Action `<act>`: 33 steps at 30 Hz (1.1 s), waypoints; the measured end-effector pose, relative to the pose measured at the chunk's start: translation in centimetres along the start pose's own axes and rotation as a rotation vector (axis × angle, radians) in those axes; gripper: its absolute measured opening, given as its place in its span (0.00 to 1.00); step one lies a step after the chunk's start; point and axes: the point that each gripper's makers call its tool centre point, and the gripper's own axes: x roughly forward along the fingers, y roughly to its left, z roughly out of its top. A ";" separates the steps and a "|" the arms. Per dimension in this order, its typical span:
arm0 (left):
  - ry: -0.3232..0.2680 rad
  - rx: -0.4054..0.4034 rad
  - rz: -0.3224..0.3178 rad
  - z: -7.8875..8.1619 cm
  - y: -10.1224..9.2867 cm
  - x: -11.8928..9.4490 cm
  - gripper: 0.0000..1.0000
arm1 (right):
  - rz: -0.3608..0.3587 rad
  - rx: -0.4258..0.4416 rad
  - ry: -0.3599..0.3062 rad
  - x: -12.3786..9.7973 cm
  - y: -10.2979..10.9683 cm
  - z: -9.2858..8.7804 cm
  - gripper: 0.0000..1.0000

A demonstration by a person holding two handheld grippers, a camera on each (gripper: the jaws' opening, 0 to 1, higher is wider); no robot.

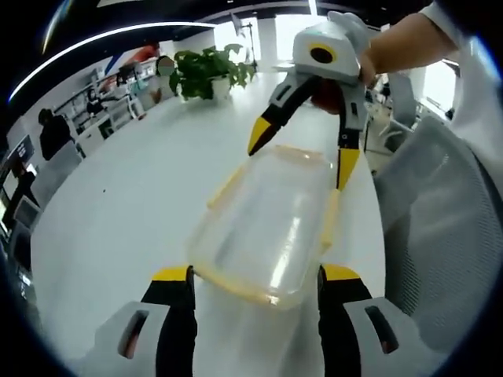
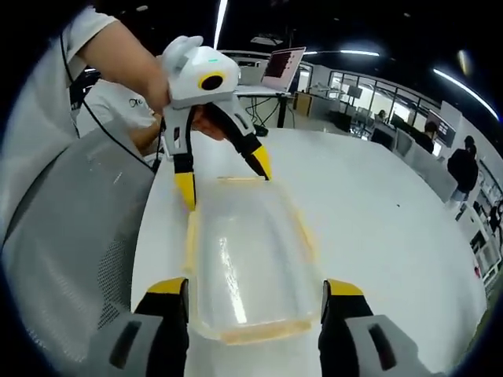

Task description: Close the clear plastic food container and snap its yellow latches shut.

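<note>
1. Clear rectangular plastic food container with yellow latches (image 1: 271, 224) lies lid-on on the white desk (image 1: 118, 212), lengthwise between the two grippers; in the right gripper view the same container (image 2: 244, 263) sits near the desk's edge at 9 o'clock.
2. Left gripper (image 1: 255, 287) has its black, yellow-tipped jaws spread wide, one on each side of the container's near end; whether they touch it cannot be told.
3. Right gripper (image 2: 255, 302) likewise has its jaws spread, flanking the opposite end.
4. In the left gripper view, the right gripper (image 1: 302, 149) enters at 1 o'clock, held by a person's hand (image 1: 393, 43), its tips at the far corners.
5. A grey mesh chair (image 1: 440, 228) stands at 3 o'clock; a potted green plant (image 1: 208, 71) sits at 11 o'clock.
</note>
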 end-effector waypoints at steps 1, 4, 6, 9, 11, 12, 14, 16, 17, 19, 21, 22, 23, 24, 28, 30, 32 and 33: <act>0.001 -0.001 -0.002 -0.1 0.0 -0.1 0.61 | 0.004 -0.010 0.006 0.2 0.1 0.1 0.67; 0.003 -0.012 -0.004 -0.7 0.1 -0.7 0.61 | 0.016 -0.029 0.009 0.7 0.1 0.5 0.67; -0.002 -0.022 0.002 -1.0 0.2 -1.0 0.61 | 0.022 -0.036 0.012 1.0 0.1 0.8 0.67; -0.004 -0.044 0.009 -1.8 0.5 -1.5 0.61 | 0.036 -0.055 0.015 1.7 0.2 1.4 0.67; -0.007 -0.052 0.018 -2.2 0.8 -1.9 0.61 | 0.044 -0.065 0.016 2.1 0.2 1.9 0.67; -0.007 -0.055 0.021 -2.4 0.9 -2.1 0.61 | 0.048 -0.070 0.016 2.3 0.2 2.2 0.67; -0.008 -0.060 0.027 -2.8 1.1 -2.5 0.61 | 0.054 -0.076 0.016 2.7 0.2 2.5 0.67; -0.006 -0.065 0.036 -3.2 1.4 -2.9 0.61 | 0.059 -0.084 0.013 3.3 0.2 3.0 0.67; -0.006 -0.070 0.043 -3.4 1.7 -3.1 0.61 | 0.062 -0.087 0.013 3.5 0.2 3.3 0.67; -0.008 -0.075 0.047 -3.7 1.9 -3.4 0.61 | 0.067 -0.092 0.011 4.0 0.0 3.7 0.67; -0.008 -0.080 0.051 -4.0 2.4 -3.7 0.61 | 0.072 -0.096 0.011 4.3 -0.1 4.0 0.67; -0.007 -0.081 0.054 -4.1 2.6 -3.8 0.61 | 0.074 -0.099 0.012 4.5 -0.2 4.3 0.67; -0.006 -0.082 0.056 -4.2 2.8 -3.8 0.61 | 0.074 -0.100 0.012 4.5 -0.3 4.3 0.67; -0.005 -0.084 0.057 -4.2 3.0 -3.9 0.61 | 0.076 -0.103 0.014 4.8 -0.5 4.5 0.67; 0.002 -0.083 0.059 -4.3 3.8 -4.1 0.61 | 0.075 -0.105 0.015 5.3 -1.1 5.0 0.67; 0.003 -0.083 0.060 -4.4 4.4 -4.1 0.61 | 0.076 -0.105 0.013 5.6 -1.4 5.2 0.67; 0.003 -0.085 0.061 -4.5 5.0 -4.1 0.61 | 0.078 -0.106 0.010 5.8 -1.9 5.4 0.67; 0.003 -0.086 0.061 -4.5 5.2 -4.1 0.61 | 0.079 -0.106 0.010 5.9 -2.2 5.4 0.67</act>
